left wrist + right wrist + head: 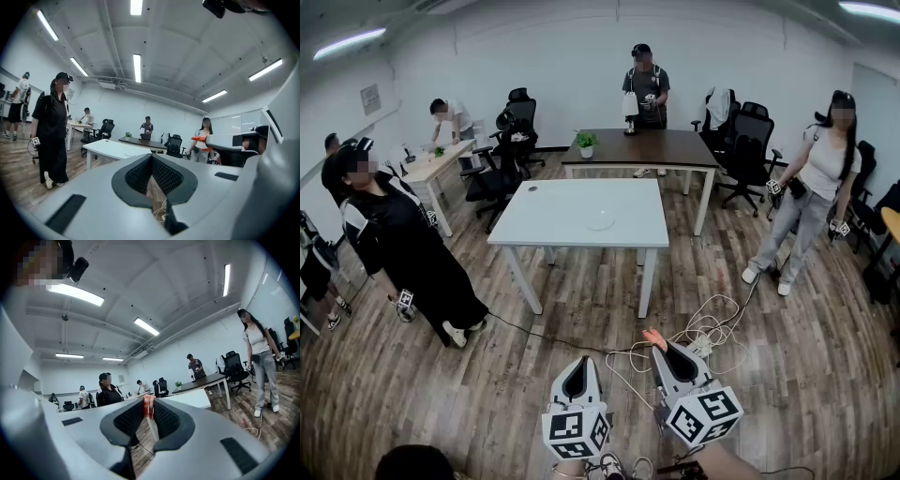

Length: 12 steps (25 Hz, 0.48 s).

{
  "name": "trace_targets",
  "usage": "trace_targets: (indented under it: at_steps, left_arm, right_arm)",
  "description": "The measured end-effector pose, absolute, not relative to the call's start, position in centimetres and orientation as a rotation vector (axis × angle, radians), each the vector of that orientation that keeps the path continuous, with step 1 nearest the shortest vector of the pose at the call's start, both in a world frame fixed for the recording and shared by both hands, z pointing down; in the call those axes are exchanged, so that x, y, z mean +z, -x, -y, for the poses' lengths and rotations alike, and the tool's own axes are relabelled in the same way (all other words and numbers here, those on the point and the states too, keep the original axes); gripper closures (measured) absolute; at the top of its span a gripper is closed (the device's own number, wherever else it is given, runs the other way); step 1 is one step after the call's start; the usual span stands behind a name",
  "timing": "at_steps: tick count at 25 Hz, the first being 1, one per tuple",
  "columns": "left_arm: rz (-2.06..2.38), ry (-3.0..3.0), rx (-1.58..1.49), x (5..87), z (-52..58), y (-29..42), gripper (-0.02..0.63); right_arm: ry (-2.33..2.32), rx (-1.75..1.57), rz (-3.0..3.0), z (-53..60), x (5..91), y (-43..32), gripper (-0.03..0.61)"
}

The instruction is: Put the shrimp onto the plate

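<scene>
The shrimp [148, 404] is pinched at the tip of the right gripper [663, 349], whose jaws are closed on it; it is held over the floor [581, 309], well short of the plate [600, 222] on the white table [546, 211]; the left gripper [579, 364] is held alongside, jaws together, nothing between them

Shrimp [653, 337] mostly hidden in right gripper [664, 349]
</scene>
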<state>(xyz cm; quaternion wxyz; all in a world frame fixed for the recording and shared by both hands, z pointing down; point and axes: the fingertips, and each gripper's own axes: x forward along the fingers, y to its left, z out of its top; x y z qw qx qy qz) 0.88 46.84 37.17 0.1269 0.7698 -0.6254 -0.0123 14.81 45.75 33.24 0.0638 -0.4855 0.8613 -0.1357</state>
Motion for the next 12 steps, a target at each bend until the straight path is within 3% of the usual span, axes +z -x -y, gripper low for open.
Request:
trace_targets:
  at_steps: [12]
  left_arm:
    - [1.827, -2.234, -0.050, 37.2, -46.2, 2.9, 0.607]
  right_arm:
    - [1.461, -0.400, -2.582, -45.2, 32.8, -11.7, 0.503]
